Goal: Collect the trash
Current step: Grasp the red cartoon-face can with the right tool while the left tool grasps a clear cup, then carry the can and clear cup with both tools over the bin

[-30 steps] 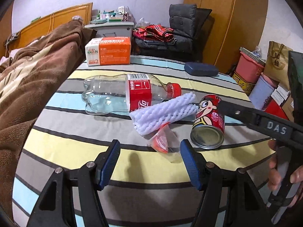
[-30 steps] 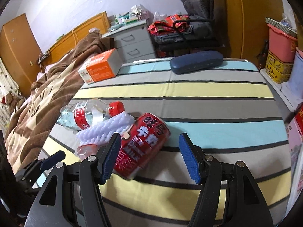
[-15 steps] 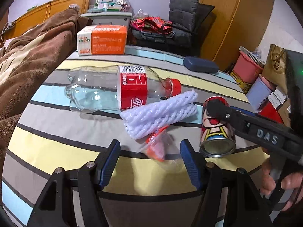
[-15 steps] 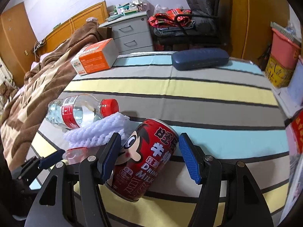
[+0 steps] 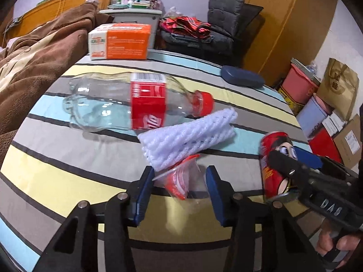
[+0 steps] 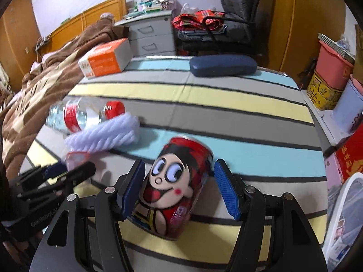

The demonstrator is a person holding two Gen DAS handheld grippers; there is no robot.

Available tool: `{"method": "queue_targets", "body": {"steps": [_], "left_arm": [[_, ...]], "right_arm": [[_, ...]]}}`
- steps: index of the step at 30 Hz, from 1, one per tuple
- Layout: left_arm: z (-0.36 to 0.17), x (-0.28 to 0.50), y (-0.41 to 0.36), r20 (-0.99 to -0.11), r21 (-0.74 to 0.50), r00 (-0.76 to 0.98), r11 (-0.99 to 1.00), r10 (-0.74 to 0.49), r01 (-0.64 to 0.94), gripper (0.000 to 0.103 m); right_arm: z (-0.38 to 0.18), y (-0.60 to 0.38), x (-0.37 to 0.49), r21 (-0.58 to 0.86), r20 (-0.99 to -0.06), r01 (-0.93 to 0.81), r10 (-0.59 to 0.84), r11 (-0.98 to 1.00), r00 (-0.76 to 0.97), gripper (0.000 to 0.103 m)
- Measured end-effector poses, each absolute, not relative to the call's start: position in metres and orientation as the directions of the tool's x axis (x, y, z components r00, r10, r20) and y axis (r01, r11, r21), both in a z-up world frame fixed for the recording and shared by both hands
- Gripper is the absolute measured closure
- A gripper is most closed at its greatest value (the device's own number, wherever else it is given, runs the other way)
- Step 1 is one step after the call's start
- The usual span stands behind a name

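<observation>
Striped bedcover [image 5: 68, 181] under all the trash, clear bottle [image 5: 127, 104] lying flat, white foam net [image 5: 188, 136] beside it, your right gripper [image 6: 179, 185] straddling the red can [image 6: 177, 190] (left pad touching, right pad apart, so not gripped), your left gripper [image 5: 179, 188] just closing around the small clear wrapper [image 5: 181, 181], contact unclear.

Striped cover [image 5: 68, 176] spans bed: yellow, grey, pale-blue bands, black lines. Orange-and-white box [image 5: 120, 41] at far left corner. Dark blue case [image 6: 223, 65] along far edge, right of box, well apart. Brown blanket [image 5: 34, 68] heaped over left edge. Beyond far edge: grey drawer unit [image 6: 152, 37], dark chair [image 6: 236, 18] piled with clothes. Beyond right edge: pink bin [image 6: 333, 61], paper bag [image 5: 340, 88].
</observation>
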State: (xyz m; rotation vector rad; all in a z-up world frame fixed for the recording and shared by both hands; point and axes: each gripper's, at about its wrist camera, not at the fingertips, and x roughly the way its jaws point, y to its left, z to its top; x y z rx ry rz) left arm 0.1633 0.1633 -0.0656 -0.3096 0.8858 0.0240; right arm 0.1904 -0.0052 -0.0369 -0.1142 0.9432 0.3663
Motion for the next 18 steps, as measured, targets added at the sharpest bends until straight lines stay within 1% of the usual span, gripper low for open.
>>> {"method": "queue_targets", "body": {"steps": [4,6,9,11,12,18], "left_arm": [[-0.065,0.166,0.155,-0.767,-0.228,0.635,0.965,-0.095,-0.131,0.054],[-0.064,0.168,0.156,-0.765,-0.228,0.637,0.964,-0.091,-0.136,0.054],[-0.066,0.171,0.156,-0.767,-0.243,0.633,0.960,-0.101,-0.141,0.054],[-0.066,0.172,0.153,-0.766,-0.239,0.635,0.962,-0.100,-0.136,0.054],[-0.066,0.172,0.152,-0.765,-0.233,0.636,0.964,-0.100,-0.128,0.054],[-0.061,0.170,0.141,-0.756,-0.227,0.646,0.968,-0.106,-0.107,0.054]], "right_arm": [[-0.041,-0.010,0.188,0.047,-0.815,-0.354,0.241,0.934,0.527,0.038],[-0.043,-0.013,0.186,0.031,-0.816,-0.341,0.221,0.940,0.534,0.038],[-0.047,-0.018,0.185,0.051,-0.818,-0.340,0.235,0.939,0.526,0.038],[-0.048,-0.018,0.185,0.070,-0.812,-0.347,0.255,0.935,0.526,0.043],[-0.049,-0.018,0.184,0.076,-0.809,-0.351,0.263,0.933,0.525,0.049],[-0.050,-0.020,0.182,0.086,-0.794,-0.358,0.281,0.930,0.539,0.049]]}}
